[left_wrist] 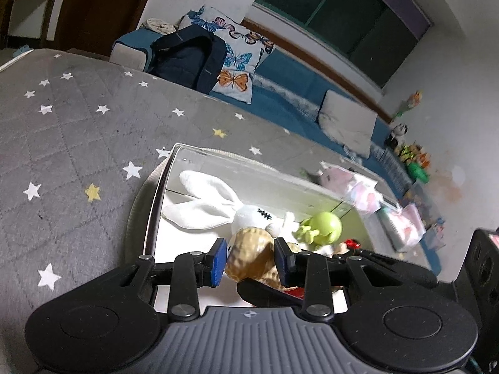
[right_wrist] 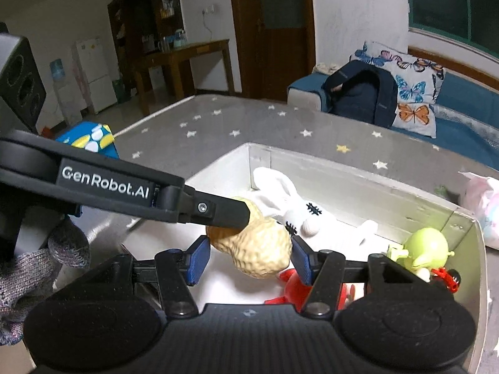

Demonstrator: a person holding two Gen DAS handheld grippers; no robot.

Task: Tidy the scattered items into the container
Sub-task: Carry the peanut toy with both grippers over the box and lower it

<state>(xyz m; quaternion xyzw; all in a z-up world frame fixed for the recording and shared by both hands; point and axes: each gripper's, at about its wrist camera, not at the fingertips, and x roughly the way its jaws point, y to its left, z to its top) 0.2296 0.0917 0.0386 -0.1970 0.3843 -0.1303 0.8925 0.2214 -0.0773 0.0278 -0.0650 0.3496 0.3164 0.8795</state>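
The tan, bumpy-surfaced peanut-shaped soft toy [left_wrist: 249, 255] sits between the blue pads of the left tool [left_wrist: 249, 261], which clamps its upper lobe, above the floor of the clear-walled rectangular plastic container [right_wrist: 358, 184]. In the right wrist view the same toy [right_wrist: 259, 249] lies between the blue pads of the right tool [right_wrist: 248, 260]; the right pad touches the toy, the left pad stands apart from it, so the right tool is open. The left tool's black finger [right_wrist: 218, 212] crosses that view from the left and rests on the toy's top.

Just beyond both tools, inside the container, lies a white knitted rabbit [left_wrist: 218, 205] with black stitched eyes. To the right of it stands a lime-green round-headed figure [left_wrist: 324, 227], and below the right tool's right pad a red plastic toy [right_wrist: 296, 290].

The container rests on a grey quilted mattress with white and yellow stars [left_wrist: 78, 143]. A grey knitted glove [right_wrist: 37, 268] shows at the left edge.
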